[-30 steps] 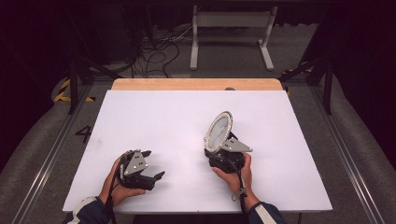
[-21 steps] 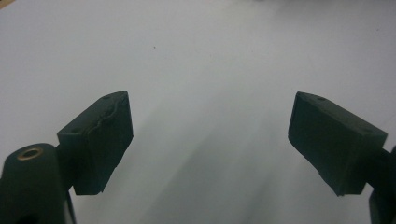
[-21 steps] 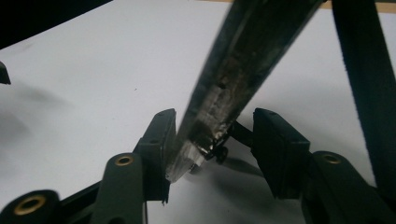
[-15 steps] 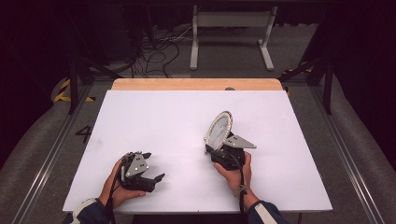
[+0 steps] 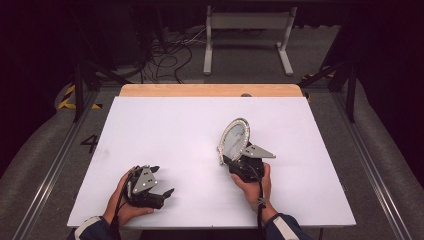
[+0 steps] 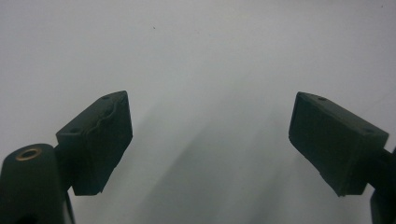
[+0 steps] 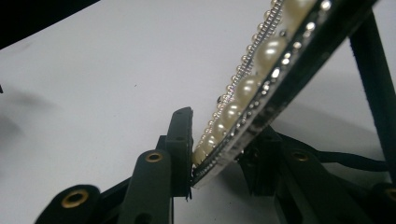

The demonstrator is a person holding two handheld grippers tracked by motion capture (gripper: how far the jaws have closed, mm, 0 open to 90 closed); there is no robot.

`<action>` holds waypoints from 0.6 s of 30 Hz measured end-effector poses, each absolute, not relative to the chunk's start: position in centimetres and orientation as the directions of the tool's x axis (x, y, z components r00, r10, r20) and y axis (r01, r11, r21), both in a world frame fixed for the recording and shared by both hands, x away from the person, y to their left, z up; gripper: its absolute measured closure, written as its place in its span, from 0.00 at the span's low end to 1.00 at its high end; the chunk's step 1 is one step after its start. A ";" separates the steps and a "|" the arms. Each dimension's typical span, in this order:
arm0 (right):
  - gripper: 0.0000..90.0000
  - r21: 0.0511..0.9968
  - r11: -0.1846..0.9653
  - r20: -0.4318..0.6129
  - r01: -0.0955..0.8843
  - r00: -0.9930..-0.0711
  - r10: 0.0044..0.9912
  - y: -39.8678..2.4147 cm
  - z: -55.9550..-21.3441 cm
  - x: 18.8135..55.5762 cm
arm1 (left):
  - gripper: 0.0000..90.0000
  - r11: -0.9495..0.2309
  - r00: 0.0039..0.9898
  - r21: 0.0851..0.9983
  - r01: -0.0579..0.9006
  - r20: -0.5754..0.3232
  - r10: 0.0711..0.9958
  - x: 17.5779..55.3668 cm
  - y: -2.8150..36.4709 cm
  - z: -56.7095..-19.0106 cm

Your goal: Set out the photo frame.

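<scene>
High view: right hand-held gripper (image 5: 235,159) holds an oval pearl-rimmed frame (image 5: 235,139) upright-ish, tilted, over the white worktop (image 5: 165,130), right of centre. Right gripper view adds detail: jaws clamped on the frame's lower edge, pearl and bead rows plain. Left hand-held gripper (image 5: 162,192) sits near the front-left edge; left gripper view has its jaws wide apart, nothing between.

A lab or test studio — a white table (image 5: 165,130) with a wooden far edge stands in a dark-curtained bay, metal floor rails (image 5: 47,175) beside it, tangled cables (image 5: 165,55) and a grey stand frame (image 5: 247,30) behind — yellow-black hazard tape (image 5: 67,97) on grey floor.
</scene>
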State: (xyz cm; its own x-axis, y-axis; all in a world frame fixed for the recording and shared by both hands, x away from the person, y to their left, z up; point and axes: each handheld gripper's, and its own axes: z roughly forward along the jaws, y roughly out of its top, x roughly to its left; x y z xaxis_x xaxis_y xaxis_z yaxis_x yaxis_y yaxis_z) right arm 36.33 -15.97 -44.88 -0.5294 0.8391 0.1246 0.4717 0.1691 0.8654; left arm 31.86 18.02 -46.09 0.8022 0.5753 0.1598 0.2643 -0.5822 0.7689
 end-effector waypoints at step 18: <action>0.79 0.839 0.225 0.131 0.496 -0.585 0.800 -17.6 -44.2 36.1 | 0.16 -0.584 0.804 0.771 0.255 0.167 0.571 31.7 18.0 -46.0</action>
State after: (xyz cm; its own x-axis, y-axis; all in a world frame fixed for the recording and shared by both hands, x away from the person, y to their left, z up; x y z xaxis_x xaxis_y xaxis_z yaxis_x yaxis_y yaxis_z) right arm 36.08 -17.64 -44.18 -0.5850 0.8004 0.1308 0.4957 0.2252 0.8388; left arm 31.69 17.99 -45.96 0.8040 0.5707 0.1667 0.2548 -0.5841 0.7707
